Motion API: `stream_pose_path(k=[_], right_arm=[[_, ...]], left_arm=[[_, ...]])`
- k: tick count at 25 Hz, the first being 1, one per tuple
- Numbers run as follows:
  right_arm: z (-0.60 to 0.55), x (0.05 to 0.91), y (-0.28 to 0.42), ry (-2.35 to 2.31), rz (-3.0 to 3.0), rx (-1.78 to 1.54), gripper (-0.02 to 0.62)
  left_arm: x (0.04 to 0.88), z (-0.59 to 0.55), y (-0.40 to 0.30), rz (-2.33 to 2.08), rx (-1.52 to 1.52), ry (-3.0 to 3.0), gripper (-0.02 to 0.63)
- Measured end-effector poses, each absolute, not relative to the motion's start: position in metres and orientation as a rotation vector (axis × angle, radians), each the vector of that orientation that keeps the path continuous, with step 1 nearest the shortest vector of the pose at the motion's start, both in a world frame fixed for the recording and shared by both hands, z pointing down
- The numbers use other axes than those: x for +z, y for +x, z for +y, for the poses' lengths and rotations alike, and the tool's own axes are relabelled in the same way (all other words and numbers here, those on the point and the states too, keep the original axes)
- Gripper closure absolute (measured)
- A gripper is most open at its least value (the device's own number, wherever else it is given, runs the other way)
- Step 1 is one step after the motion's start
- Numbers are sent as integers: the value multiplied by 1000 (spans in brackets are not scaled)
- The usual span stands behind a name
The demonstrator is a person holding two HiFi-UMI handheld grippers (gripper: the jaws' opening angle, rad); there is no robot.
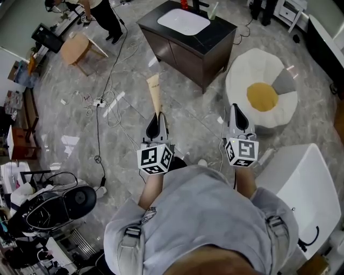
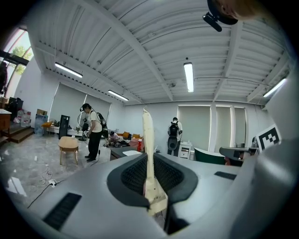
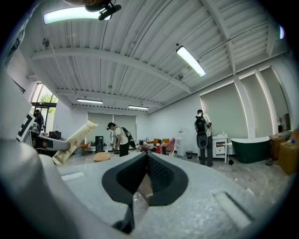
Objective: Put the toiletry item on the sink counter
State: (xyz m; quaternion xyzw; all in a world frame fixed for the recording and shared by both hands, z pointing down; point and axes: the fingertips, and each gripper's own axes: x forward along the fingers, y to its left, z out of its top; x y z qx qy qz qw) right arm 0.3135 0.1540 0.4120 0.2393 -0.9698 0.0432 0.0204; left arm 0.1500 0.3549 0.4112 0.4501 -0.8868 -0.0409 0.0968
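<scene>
A: Left gripper (image 1: 157, 120) is clamping the tube (image 1: 154, 92) by its flat crimped end, jaws pressing in on both sides of it.
B: And the tube is sticking straight out ahead, cap end leading, hanging over the floor (image 1: 183, 115).
A: It is aiming roughly at the counter (image 1: 217, 33) up ahead, but it is sitting well apart from it.
B: How is the right gripper (image 1: 237, 111) looking?
A: Its jaws are meeting at the tips with nothing between them. It is riding beside the left one, about level with it.
B: The counter is showing a white basin (image 1: 183, 21) set in a dark top. Something red (image 1: 184, 4) is standing at the far edge, possibly a bottle, but it is too small to call.
A: To the right, a round white cushion (image 1: 262, 94) with a yellow centre is lying on the floor. A white tub (image 1: 301, 180) is sitting nearer, just by the right gripper.
B: Off to the left a bystander (image 1: 105, 16) is standing next to a wooden stool (image 1: 75, 47), and cables (image 1: 107, 102) are trailing across the floor nearby.
A: In the right gripper view the tube is showing at the left, slanting upward with the cap end high
</scene>
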Motion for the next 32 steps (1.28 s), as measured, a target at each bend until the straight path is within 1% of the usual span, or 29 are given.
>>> stream_pose_path(k=[6, 15, 23, 32], right_arm=[[143, 418, 307, 742, -3008, 152, 591], [124, 425, 271, 774, -2988, 140, 591], [102, 411, 194, 806, -2984, 113, 591], [93, 404, 90, 819, -2994, 108, 591]], left_arm=[[415, 342, 144, -2624, -123, 1342, 571], [425, 315, 104, -2599, -148, 1384, 571], [419, 290, 24, -2583, -165, 1412, 571], [408, 278, -78, -2595, -156, 1444, 571]])
